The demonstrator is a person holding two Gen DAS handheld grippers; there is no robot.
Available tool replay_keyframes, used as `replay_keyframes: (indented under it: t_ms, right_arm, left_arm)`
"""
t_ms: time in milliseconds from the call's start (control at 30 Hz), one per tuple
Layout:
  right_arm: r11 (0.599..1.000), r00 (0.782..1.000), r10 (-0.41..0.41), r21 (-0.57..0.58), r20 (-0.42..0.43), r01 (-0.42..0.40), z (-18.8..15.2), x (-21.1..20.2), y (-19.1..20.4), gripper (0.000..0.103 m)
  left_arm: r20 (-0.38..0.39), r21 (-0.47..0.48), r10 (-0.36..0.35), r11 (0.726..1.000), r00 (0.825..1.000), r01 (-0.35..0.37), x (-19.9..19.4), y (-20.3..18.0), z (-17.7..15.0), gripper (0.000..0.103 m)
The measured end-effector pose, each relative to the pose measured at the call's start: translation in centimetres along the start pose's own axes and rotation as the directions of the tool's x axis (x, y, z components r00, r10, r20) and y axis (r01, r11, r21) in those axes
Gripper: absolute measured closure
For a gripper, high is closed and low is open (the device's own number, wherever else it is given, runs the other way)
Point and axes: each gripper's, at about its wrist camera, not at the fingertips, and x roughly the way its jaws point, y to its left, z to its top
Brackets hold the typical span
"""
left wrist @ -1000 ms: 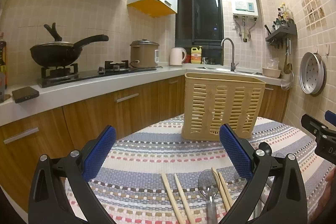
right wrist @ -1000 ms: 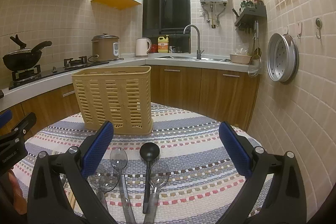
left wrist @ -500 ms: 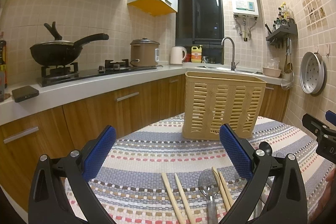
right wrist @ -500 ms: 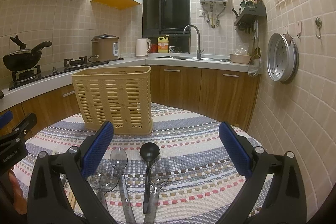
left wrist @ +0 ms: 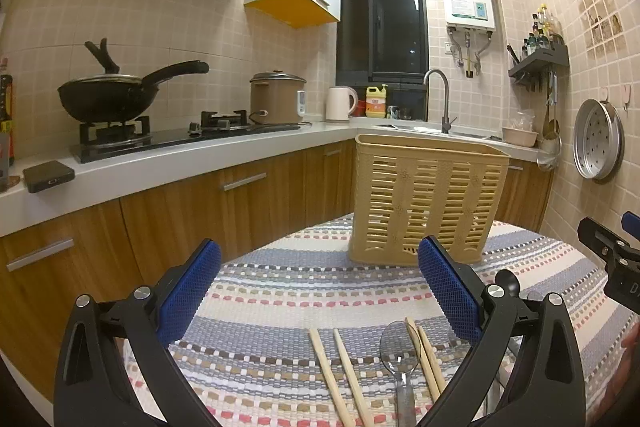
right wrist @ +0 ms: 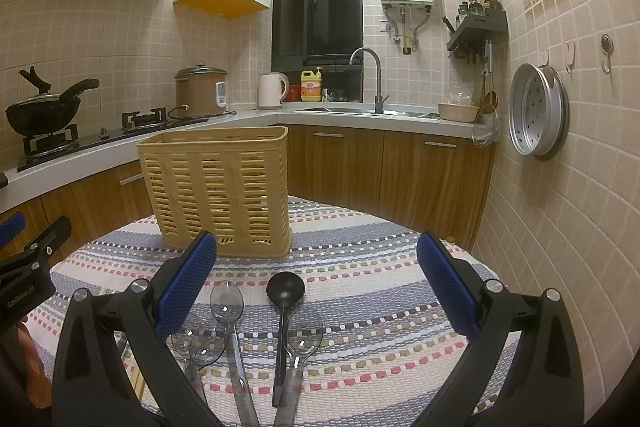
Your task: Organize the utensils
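Observation:
A tan slatted utensil basket [left wrist: 424, 203] stands upright on the striped tablecloth; it also shows in the right wrist view [right wrist: 218, 187]. My left gripper [left wrist: 320, 291] is open and empty above wooden chopsticks [left wrist: 340, 375] and a clear spoon [left wrist: 396, 347]. My right gripper [right wrist: 316, 287] is open and empty above a black spoon [right wrist: 285, 291] and clear spoons [right wrist: 227, 303]. All utensils lie flat in front of the basket.
The round table's cloth [right wrist: 380, 291] drops off at its edges. Wooden cabinets and a white counter [left wrist: 168, 163] run behind, with a wok [left wrist: 108, 99], rice cooker [left wrist: 276, 99] and sink tap [right wrist: 372, 79]. A tiled wall with a hanging steamer tray [right wrist: 538, 111] is to the right.

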Motion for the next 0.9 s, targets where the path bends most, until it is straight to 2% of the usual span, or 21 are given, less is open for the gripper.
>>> replay_keyframes:
  t_ms: [900]
  right_arm:
    - [1.0,1.0,0.0,-0.022,0.002,0.0,-0.05,-0.01,0.46,0.008]
  left_arm:
    - [-0.004,0.002,0.0,1.0,1.0,0.0,0.19,-0.15,-0.03,0.007]
